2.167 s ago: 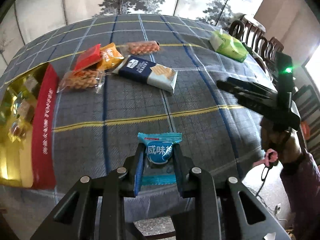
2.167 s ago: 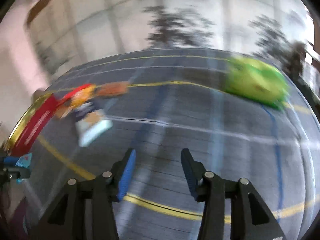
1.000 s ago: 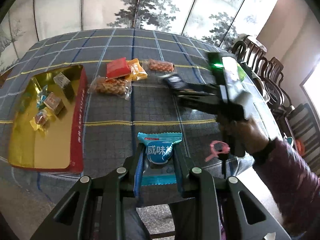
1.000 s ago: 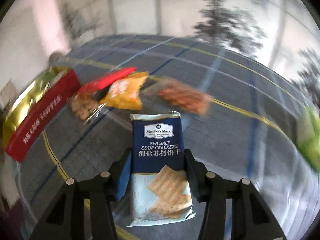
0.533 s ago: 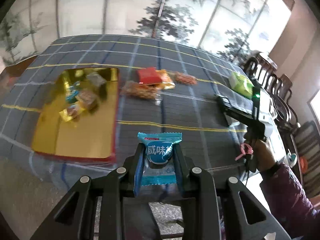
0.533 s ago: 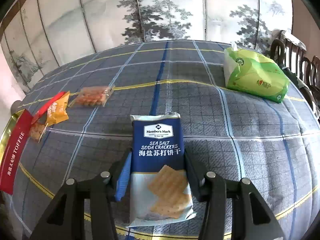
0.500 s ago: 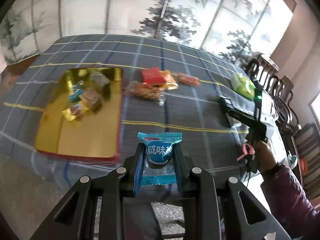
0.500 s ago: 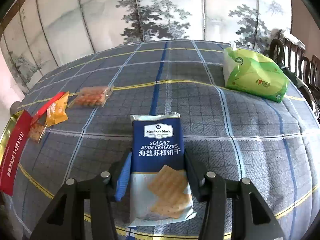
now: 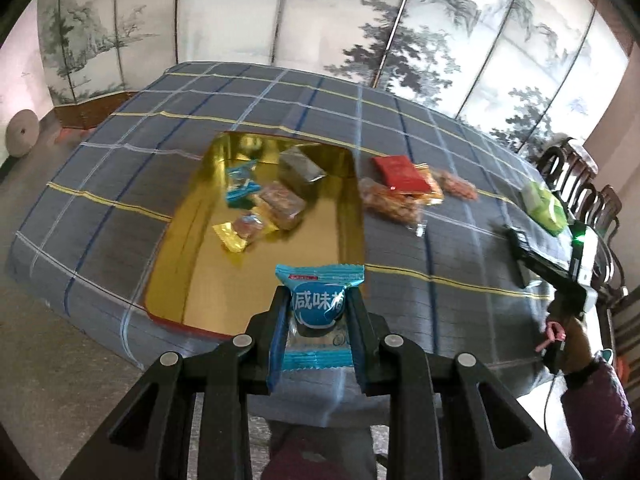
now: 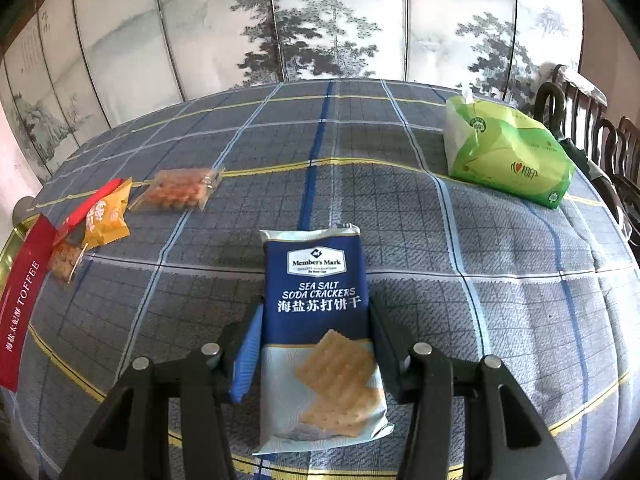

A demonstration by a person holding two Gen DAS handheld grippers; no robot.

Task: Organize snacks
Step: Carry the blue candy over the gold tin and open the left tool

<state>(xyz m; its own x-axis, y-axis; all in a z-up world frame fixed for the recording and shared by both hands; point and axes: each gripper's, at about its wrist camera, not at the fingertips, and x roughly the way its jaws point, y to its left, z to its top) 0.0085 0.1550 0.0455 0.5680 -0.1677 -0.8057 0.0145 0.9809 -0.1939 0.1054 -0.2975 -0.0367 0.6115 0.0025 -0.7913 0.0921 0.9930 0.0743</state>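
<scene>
Plaid tablecloth (image 10: 500, 280), green tissue pack (image 10: 506, 160), painted folding screen (image 9: 320, 20), wooden chairs (image 9: 580, 184)

A tray (image 9: 352, 200) is lying on the table (image 9: 440, 248), with several small wrapped snacks (image 9: 276, 200) gathered in its far half. Just right of the tray, three snack packets (image 9: 400, 188) are being kept in a cluster, a fourth packet (image 9: 456, 184) lying just beyond them to the right. Farther right, near the table's edge, a tissue pack (image 10: 508, 156) is sitting, and a cracker packet (image 10: 320, 332) is being held above the tabletop between it and the cluster.
</scene>
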